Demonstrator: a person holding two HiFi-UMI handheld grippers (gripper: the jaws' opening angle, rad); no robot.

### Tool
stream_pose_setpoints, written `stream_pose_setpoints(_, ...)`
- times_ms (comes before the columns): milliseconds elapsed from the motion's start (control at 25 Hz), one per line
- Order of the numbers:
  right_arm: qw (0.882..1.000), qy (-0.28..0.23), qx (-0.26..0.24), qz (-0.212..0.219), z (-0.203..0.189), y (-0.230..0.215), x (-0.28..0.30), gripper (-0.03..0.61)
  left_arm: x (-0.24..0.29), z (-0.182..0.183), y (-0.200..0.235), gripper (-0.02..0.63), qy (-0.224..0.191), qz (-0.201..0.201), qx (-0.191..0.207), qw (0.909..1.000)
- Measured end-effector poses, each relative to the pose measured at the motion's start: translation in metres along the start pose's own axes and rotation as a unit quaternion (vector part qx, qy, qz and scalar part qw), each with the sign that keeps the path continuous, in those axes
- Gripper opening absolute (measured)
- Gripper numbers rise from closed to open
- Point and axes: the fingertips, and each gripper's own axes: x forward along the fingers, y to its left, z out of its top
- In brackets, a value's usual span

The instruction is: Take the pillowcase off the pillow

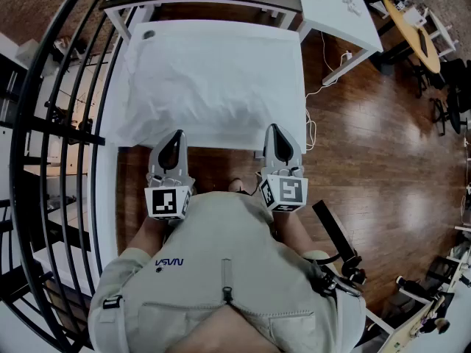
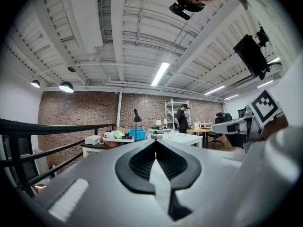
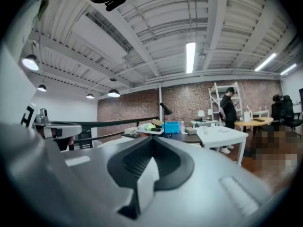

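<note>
Progress on the task is judged to be nil so far. Closest in, at six o'clock in the head view, the torso (image 1: 221, 271) of the person is seen, and just ahead of it both tools are held level and side by side. The left gripper (image 1: 174, 144) is placed at about eleven o'clock from the torso and the right gripper (image 1: 277, 140) at about one o'clock. In each gripper view the dark jaws are seen pressed together with nothing caught between them, so both tools are closed and empty. Their tips are set over the near edge of the white table (image 1: 291, 29); whether any fabric is touched cannot be told from above. Beyond them, at twelve o'clock, the pillow (image 1: 213, 87) is laid flat and fills most of the tabletop. The pillowcase (image 1: 184, 116) appears to be still fully on, smooth and unbunched, with no inner pillow exposed; which end is the open one cannot be made out. Every step is therefore taken to remain: the open end must be found, the cloth must be gripped by one tool while the pillow is held by the other, and the case must be drawn clear. Farther out, a black railing (image 1: 66, 131) is seen at nine o'clock, wooden floor (image 1: 383, 145) at three o'clock, and a second table (image 1: 342, 9) at one o'clock. Farthest of all, a brick wall (image 2: 75, 112) is shown in the gripper views.
</note>
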Motion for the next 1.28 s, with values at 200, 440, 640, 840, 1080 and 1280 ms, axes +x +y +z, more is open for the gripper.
stream_pose_setpoints(200, 1.000, 0.004, 0.001, 0.017, -0.003, -0.015, -0.003, 0.000, 0.006, -0.006, -0.016, 0.080, 0.018, -0.007, -0.018, 0.9996)
stream_pose_setpoints(440, 0.999, 0.017, 0.017, 0.028, -0.018, -0.037, 0.000, 0.000, 0.006, -0.010, -0.020, 0.056, 0.032, 0.036, -0.006, 0.9988)
stream_pose_setpoints(640, 0.999, 0.034, 0.021, 0.027, -0.029, -0.024, 0.015, 0.000, 0.006, -0.023, 0.001, 0.009, 0.055, 0.039, 0.006, 0.9977)
stream_pose_setpoints(840, 0.999, 0.052, 0.009, -0.002, -0.031, -0.018, 0.038, 0.000, 0.036, -0.027, 0.031, 0.006, 0.057, 0.014, 0.011, 0.9982)
stream_pose_setpoints(1080, 0.994, 0.095, -0.031, -0.033, -0.043, -0.008, 0.065, 0.002, 0.065, -0.036, 0.061, 0.052, 0.066, -0.057, -0.004, 0.9962)
stream_pose_setpoints(1280, 0.985, 0.161, -0.047, -0.035, -0.069, -0.003, 0.076, 0.192, 0.069, -0.075, 0.064, 0.178, 0.135, -0.129, 0.002, 0.9825)
